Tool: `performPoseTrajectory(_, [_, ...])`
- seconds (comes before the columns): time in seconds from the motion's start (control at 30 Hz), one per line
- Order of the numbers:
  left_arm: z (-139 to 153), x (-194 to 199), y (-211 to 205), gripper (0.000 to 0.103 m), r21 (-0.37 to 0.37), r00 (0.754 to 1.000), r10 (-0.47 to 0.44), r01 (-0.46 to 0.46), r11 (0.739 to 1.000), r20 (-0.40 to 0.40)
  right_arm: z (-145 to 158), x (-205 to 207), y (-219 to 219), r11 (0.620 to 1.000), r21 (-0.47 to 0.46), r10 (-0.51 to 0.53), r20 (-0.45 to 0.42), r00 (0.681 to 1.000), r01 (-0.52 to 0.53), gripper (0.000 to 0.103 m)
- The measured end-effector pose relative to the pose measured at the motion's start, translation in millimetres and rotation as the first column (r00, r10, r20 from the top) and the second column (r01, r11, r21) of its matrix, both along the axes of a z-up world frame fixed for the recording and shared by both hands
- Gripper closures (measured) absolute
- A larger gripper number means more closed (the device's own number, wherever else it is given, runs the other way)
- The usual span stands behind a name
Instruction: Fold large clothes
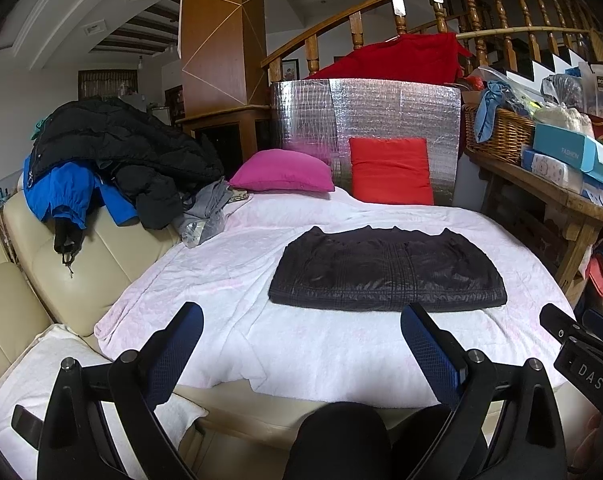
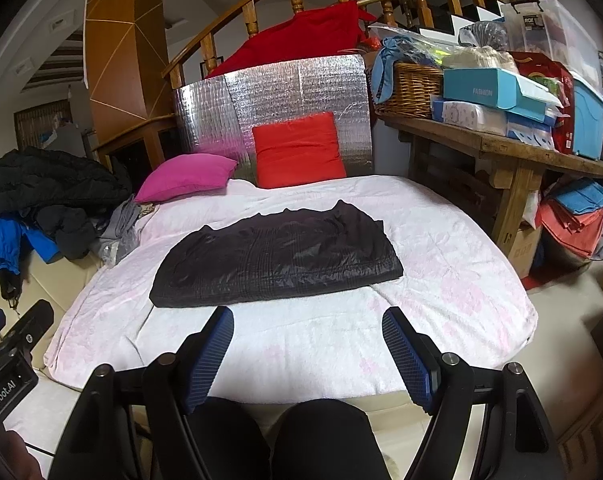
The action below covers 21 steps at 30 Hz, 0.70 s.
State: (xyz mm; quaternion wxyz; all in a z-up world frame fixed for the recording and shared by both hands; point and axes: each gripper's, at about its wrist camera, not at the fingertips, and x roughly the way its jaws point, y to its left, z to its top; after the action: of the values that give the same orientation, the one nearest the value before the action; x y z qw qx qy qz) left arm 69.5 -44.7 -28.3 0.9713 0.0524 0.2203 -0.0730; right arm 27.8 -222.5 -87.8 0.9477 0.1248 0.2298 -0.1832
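Note:
A black quilted garment (image 1: 385, 270) lies folded into a flat rectangle on the white blanket (image 1: 221, 272); it also shows in the right wrist view (image 2: 277, 256) on the blanket (image 2: 441, 272). My left gripper (image 1: 301, 320) is open and empty, held back from the garment's near edge. My right gripper (image 2: 307, 322) is open and empty, also short of the garment's near edge. The right gripper's body (image 1: 581, 356) shows at the right of the left wrist view; the left gripper's body (image 2: 9, 364) shows at the left of the right wrist view.
A pile of black and blue jackets (image 1: 101, 160) lies on the cream sofa (image 1: 41, 272) at left. A pink cushion (image 1: 285, 172) and a red cushion (image 1: 389, 170) lean against a silver foil panel (image 1: 365, 112). A cluttered wooden table (image 2: 521, 152) stands at right. My knees (image 2: 285, 440) are below.

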Motion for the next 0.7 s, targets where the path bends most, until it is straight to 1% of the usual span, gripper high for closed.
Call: performPoseTrajectory(0.7, [-1.1, -0.6, -0.3, 0.004, 0.002, 1.000, -0.002, 0.002, 1.000, -0.003, -0.7, -0.1, 1.8, 1.000, 0.006, -0.002, 0.003, 1.000, 0.002, 0.023])
